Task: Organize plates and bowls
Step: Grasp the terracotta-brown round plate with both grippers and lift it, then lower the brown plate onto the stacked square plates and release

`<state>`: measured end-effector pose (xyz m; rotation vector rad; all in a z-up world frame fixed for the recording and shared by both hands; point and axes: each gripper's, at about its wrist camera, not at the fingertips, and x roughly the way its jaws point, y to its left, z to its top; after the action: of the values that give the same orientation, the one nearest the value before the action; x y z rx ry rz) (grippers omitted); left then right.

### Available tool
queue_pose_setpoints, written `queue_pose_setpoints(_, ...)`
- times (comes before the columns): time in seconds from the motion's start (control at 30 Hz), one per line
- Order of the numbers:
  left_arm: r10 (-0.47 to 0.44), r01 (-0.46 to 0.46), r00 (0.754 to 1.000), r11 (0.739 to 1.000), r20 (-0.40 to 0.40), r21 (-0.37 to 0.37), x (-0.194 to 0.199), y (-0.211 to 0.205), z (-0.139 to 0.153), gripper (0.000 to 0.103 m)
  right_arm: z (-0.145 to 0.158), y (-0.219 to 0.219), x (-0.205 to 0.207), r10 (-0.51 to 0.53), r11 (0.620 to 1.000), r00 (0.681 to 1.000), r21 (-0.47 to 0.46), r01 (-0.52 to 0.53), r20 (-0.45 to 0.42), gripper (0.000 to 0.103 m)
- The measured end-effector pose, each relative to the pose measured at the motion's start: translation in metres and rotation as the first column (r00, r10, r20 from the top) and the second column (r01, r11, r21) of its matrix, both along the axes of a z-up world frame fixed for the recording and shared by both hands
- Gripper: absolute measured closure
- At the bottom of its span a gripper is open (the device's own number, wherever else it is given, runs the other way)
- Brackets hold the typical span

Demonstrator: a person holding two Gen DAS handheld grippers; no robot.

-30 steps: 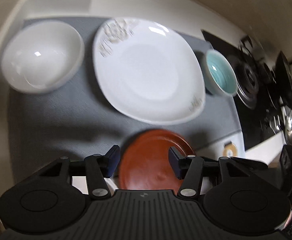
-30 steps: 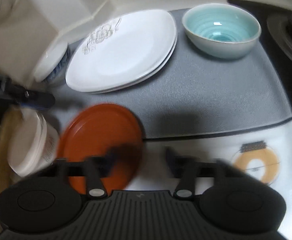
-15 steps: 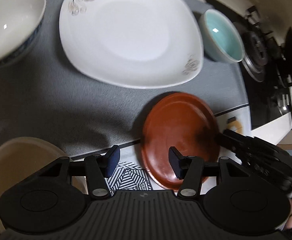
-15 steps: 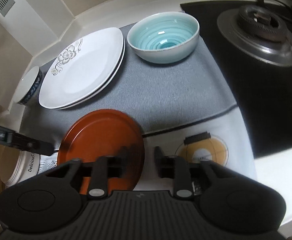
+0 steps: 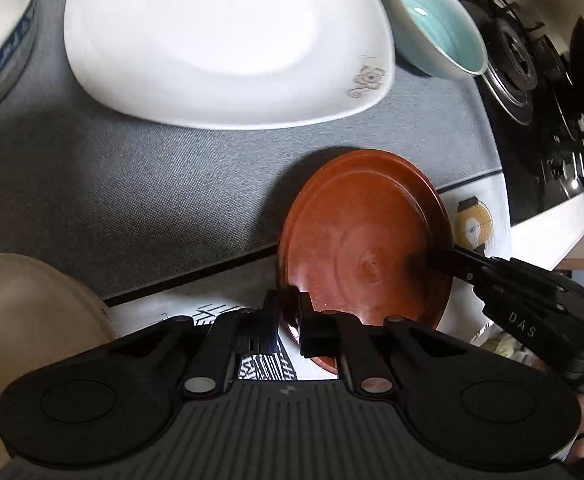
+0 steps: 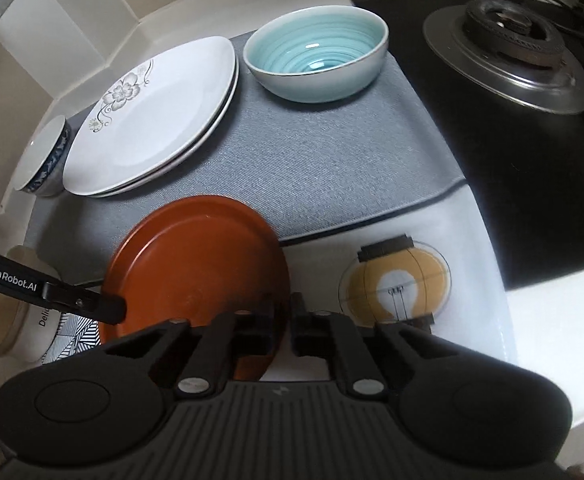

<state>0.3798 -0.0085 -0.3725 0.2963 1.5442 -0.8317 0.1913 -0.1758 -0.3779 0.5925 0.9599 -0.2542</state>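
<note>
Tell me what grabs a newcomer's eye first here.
The red plate near the front edge of the grey mat, pinched at opposite rims by the left gripper and right gripper. Behind it sit stacked white plates and a turquoise bowl.

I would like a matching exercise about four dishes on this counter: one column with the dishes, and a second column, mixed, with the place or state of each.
Dishes:
1. red plate
2. teal bowl
3. flowered plate
4. blue-patterned bowl

Places or states:
A. nearest the stove burner
B. top of a stack of two
C. gripped at its edge by both tongs
D. far left end of the grey mat

Pairs: 1-C, 2-A, 3-B, 4-D
</note>
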Motion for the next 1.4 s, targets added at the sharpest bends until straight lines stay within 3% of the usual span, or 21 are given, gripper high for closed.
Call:
queue_pose_setpoints(0.13,-0.024,0.026,0.997,1.0,0.07,-0.018,-0.008,0.003,0.021,0.093,0.013,0.003,-0.007,-0.006,1.0,1.0,0.011,0.006,0.015,0.096)
queue_pose_setpoints(0.3,0.015,-0.007,0.993,0.997,0.12,-0.072,-0.008,0.012,0.055,0.093,0.042,-0.002,-0.013,-0.04,0.998,0.996,0.048,0.036,0.085,0.096)
queue_pose_setpoints(0.5,0.034,-0.005,0.967,0.993,0.252,-0.114,-0.012,0.014,0.091,0.093,0.077,0.0,-0.002,-0.026,0.999,0.988,0.022,0.023,0.154,0.096)
queue_pose_setpoints(0.83,0.133,-0.084,0.947,0.981,0.293,-0.174,0.025,0.018,0.114,0.093,0.112,0.002,0.041,0.028,0.998,0.982,-0.063,-0.017,0.185,0.095)
queue_pose_setpoints(0.97,0.161,-0.103,0.923,0.979,0.349,-0.177,0.045,0.009,0.115,0.093,0.111,-0.001,0.077,0.06,0.993,0.986,-0.105,-0.044,0.155,0.095)
queue_pose_setpoints(1.27,0.199,-0.166,0.898,0.979,0.392,-0.117,0.093,-0.015,0.083,0.092,0.083,-0.013,0.156,0.086,0.983,0.993,-0.168,-0.071,0.085,0.095)
queue_pose_setpoints(1.4,0.191,-0.171,0.887,0.982,0.421,-0.086,0.106,-0.02,0.063,0.092,0.064,-0.022,0.177,0.067,0.992,0.994,-0.114,-0.057,0.09,0.095)
